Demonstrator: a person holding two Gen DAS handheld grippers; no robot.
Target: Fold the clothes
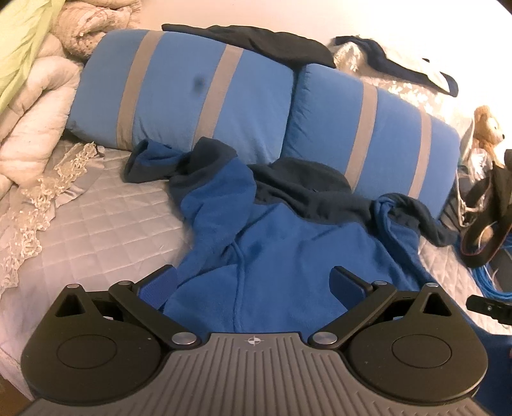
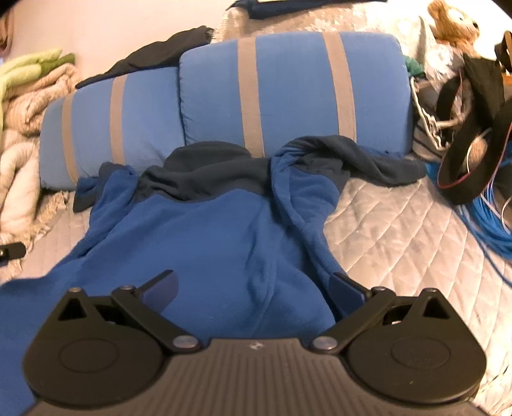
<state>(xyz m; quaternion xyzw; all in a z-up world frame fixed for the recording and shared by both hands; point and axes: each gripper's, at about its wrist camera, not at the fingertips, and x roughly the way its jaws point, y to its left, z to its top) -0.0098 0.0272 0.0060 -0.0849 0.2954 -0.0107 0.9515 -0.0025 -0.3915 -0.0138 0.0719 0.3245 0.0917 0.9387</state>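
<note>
A bed covered by a grey quilted bedspread (image 1: 96, 230) fills the near ground. At its far side two blue pillows with grey stripes (image 1: 192, 89) lie side by side against a plain pale wall (image 2: 105, 22). Cream and green bedding (image 1: 28, 80) is heaped on the left; on the right sit a teddy bear (image 1: 486, 128) and coiled blue cable (image 2: 489, 220). The light is warm.

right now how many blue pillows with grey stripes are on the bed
2. The left blue grey-striped pillow and the right blue grey-striped pillow lie side by side behind the blue fleece top. More may be hidden.
</note>
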